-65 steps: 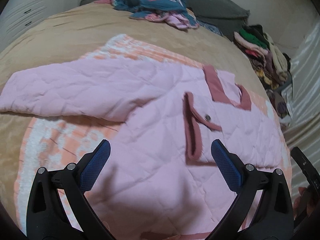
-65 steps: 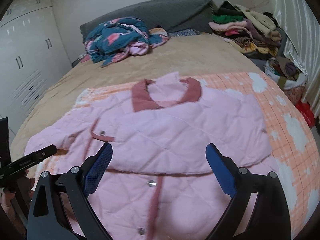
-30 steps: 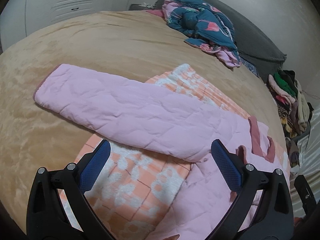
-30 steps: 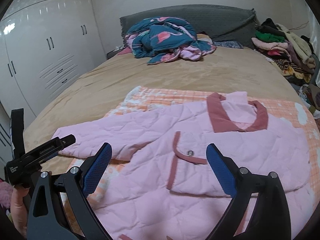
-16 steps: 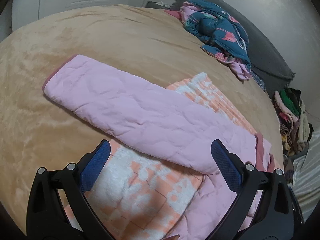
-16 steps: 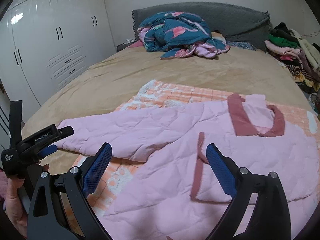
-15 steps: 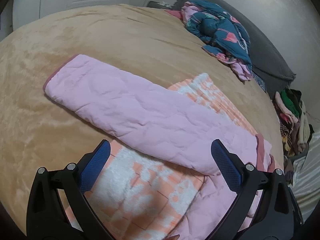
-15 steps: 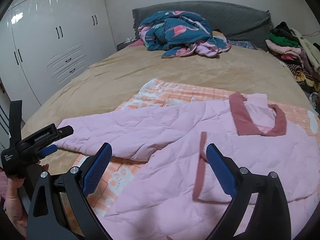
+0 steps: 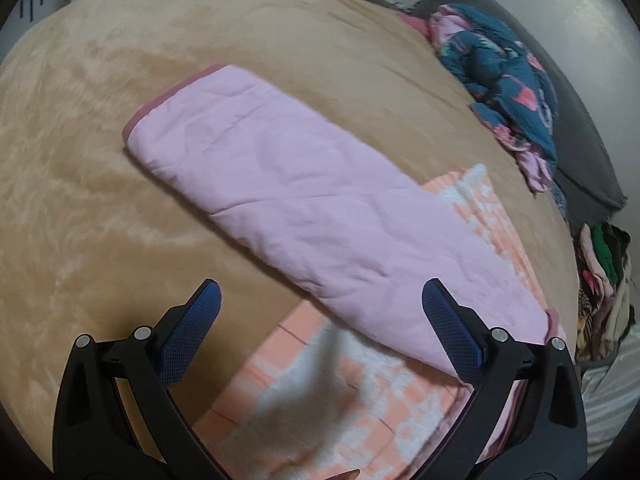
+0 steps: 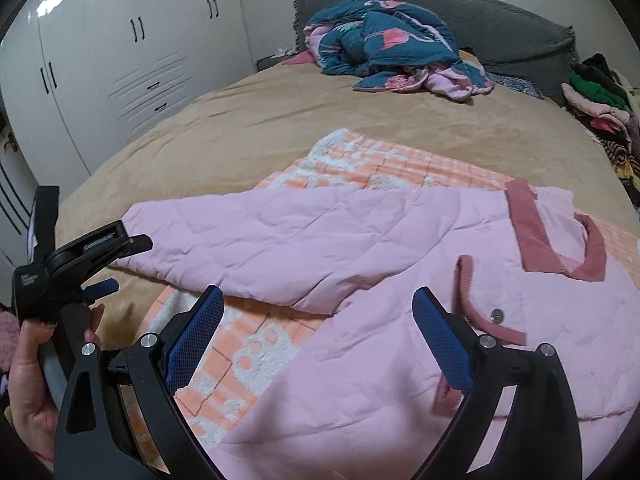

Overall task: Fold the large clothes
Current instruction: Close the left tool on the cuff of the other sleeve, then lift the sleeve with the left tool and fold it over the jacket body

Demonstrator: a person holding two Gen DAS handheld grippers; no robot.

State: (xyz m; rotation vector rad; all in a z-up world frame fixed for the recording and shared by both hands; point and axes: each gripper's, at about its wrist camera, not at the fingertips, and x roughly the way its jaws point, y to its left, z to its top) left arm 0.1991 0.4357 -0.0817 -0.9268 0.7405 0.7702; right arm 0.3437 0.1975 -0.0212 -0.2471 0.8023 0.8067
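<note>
A pink quilted jacket (image 10: 400, 344) with dark pink trim lies flat on an orange-and-white blanket (image 10: 248, 352) on the bed. Its left sleeve (image 9: 304, 200) stretches out over the tan bedspread, cuff at the far end (image 9: 160, 104). My left gripper (image 9: 320, 320) is open and empty, above the bed just short of the sleeve. It also shows in the right wrist view (image 10: 100, 264), held by a hand near the cuff. My right gripper (image 10: 316, 320) is open and empty above the jacket's armpit area, the collar (image 10: 560, 236) to its right.
A teal patterned quilt (image 10: 384, 48) lies crumpled by the grey headboard (image 10: 500, 28). A pile of clothes (image 10: 600, 108) sits at the bed's right side. White wardrobes (image 10: 120, 72) line the left wall. Tan bedspread (image 9: 100, 220) surrounds the blanket.
Both grippers have swung left toward the outstretched sleeve. The left gripper's view now centres on the sleeve and cuff. Both stay open.
</note>
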